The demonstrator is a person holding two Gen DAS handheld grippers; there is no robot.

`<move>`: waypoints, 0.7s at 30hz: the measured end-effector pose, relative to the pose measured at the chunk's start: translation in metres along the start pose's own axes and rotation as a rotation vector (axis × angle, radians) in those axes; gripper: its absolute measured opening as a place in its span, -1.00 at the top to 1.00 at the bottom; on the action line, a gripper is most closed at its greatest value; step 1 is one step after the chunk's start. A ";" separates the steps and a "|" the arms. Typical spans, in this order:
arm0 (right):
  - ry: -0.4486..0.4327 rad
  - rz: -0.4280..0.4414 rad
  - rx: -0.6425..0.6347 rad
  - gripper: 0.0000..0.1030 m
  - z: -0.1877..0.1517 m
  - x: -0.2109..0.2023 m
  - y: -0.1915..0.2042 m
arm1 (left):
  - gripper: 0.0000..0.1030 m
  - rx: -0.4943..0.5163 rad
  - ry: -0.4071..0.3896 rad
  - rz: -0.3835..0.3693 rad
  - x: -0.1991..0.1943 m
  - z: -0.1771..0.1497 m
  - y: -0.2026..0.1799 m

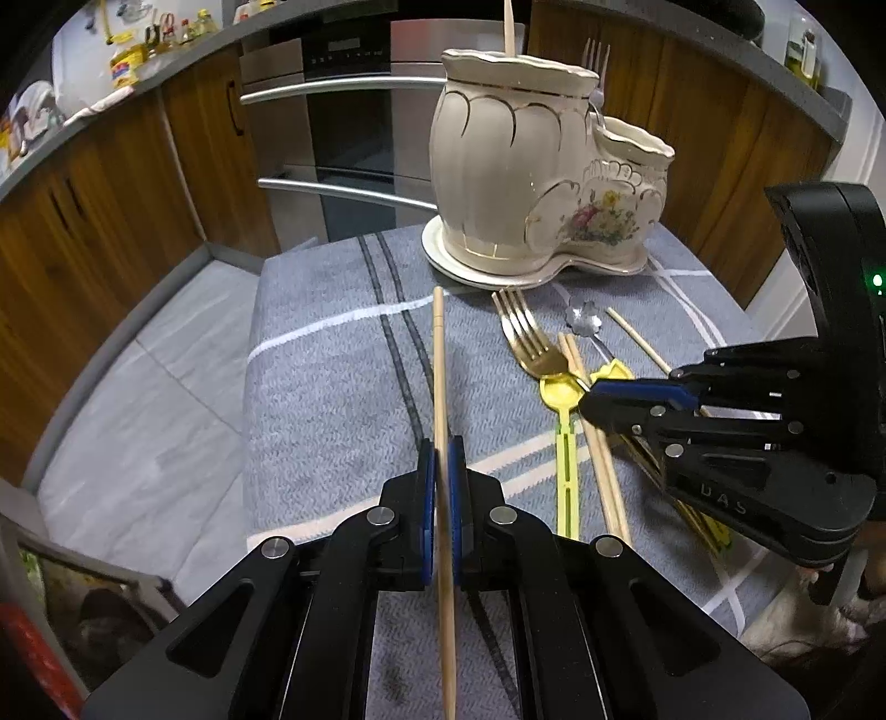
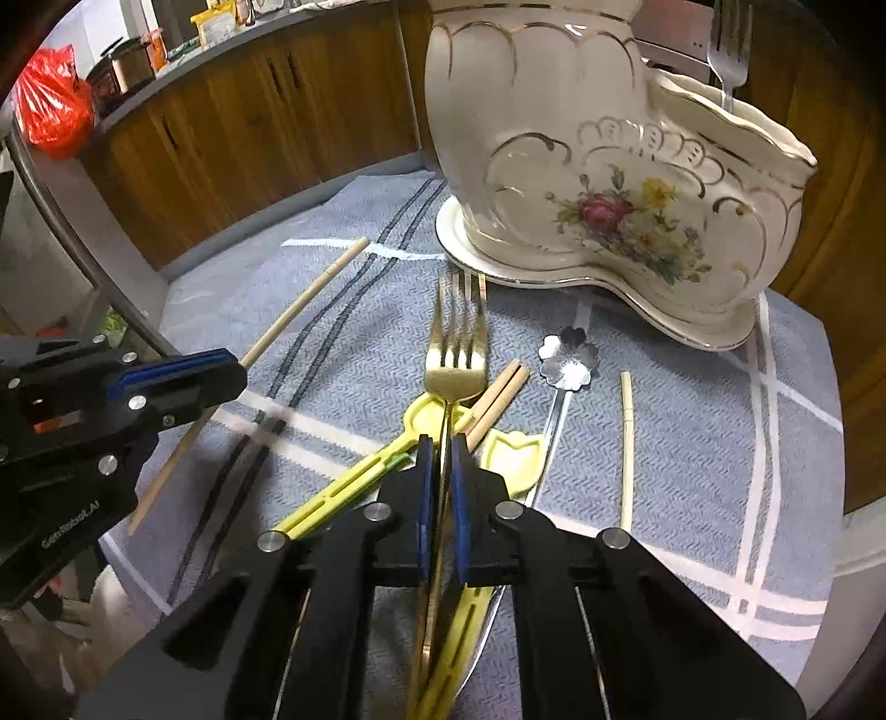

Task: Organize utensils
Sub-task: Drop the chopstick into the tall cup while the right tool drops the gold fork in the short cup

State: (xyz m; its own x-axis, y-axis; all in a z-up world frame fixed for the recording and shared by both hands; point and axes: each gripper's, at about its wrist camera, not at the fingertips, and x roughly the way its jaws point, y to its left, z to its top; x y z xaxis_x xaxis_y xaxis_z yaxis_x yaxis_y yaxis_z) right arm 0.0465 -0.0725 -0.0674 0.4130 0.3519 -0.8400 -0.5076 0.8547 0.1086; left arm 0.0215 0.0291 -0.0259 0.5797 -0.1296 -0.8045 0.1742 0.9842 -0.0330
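Note:
My left gripper (image 1: 441,446) is shut on a wooden chopstick (image 1: 439,365) that points toward the cream ceramic holder (image 1: 515,166); it also shows in the right wrist view (image 2: 302,302). My right gripper (image 2: 441,446) is shut on the handle of a gold fork (image 2: 457,349), which lies over yellow plastic spoons (image 2: 426,412). The right gripper also shows in the left wrist view (image 1: 595,396). The holder (image 2: 609,183) holds a silver fork (image 2: 728,50) and a chopstick (image 1: 508,25). A pair of chopsticks (image 2: 498,396), a flower-shaped silver spoon (image 2: 570,354) and a single chopstick (image 2: 627,437) lie on the cloth.
A grey checked cloth (image 1: 332,376) covers the table. The holder stands on a white plate (image 1: 443,260). Wooden cabinets (image 1: 111,194) and an oven (image 1: 343,138) lie beyond the table's far edge. A red bag (image 2: 52,105) sits on the counter.

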 end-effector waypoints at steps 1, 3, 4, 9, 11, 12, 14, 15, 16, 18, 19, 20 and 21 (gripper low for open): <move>-0.012 -0.002 -0.001 0.89 -0.001 -0.002 0.000 | 0.90 -0.001 -0.007 -0.001 -0.001 0.001 0.000; -0.037 0.004 0.002 0.89 -0.004 -0.008 -0.002 | 0.90 -0.004 -0.020 -0.005 -0.004 0.001 0.001; -0.047 0.008 0.002 0.89 -0.006 -0.012 -0.003 | 0.90 -0.006 -0.027 -0.006 -0.005 0.002 0.001; -0.140 0.020 0.006 0.89 -0.018 -0.045 -0.009 | 0.90 -0.015 -0.066 -0.012 -0.014 0.007 0.000; -0.181 0.031 0.011 0.89 -0.021 -0.058 -0.013 | 0.90 -0.016 -0.082 -0.014 -0.018 0.009 -0.001; -0.198 0.032 0.011 0.89 -0.019 -0.063 -0.015 | 0.90 -0.014 -0.096 -0.017 -0.021 0.011 -0.002; -0.250 0.039 0.008 0.89 -0.024 -0.078 -0.018 | 0.90 -0.009 -0.117 -0.019 -0.026 0.015 -0.005; -0.283 0.043 0.005 0.89 -0.026 -0.086 -0.019 | 0.90 -0.007 -0.129 -0.021 -0.029 0.017 -0.007; -0.302 0.043 0.001 0.89 -0.026 -0.090 -0.020 | 0.90 -0.005 -0.139 -0.026 -0.031 0.018 -0.008; -0.356 0.036 -0.009 0.89 -0.030 -0.101 -0.022 | 0.90 0.001 -0.167 -0.033 -0.037 0.022 -0.013; -0.372 0.032 -0.011 0.89 -0.028 -0.103 -0.022 | 0.90 0.004 -0.183 -0.040 -0.040 0.023 -0.015; -0.390 0.031 -0.010 0.89 -0.028 -0.108 -0.025 | 0.90 0.006 -0.194 -0.045 -0.043 0.025 -0.015; -0.412 0.031 -0.009 0.89 -0.028 -0.113 -0.026 | 0.90 0.008 -0.206 -0.049 -0.046 0.028 -0.017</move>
State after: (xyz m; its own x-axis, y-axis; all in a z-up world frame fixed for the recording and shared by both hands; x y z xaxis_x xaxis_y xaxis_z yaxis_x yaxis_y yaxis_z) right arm -0.0080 -0.1455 0.0092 0.6645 0.5023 -0.5534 -0.5306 0.8385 0.1240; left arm 0.0142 0.0148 0.0277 0.7207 -0.2001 -0.6637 0.2119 0.9752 -0.0639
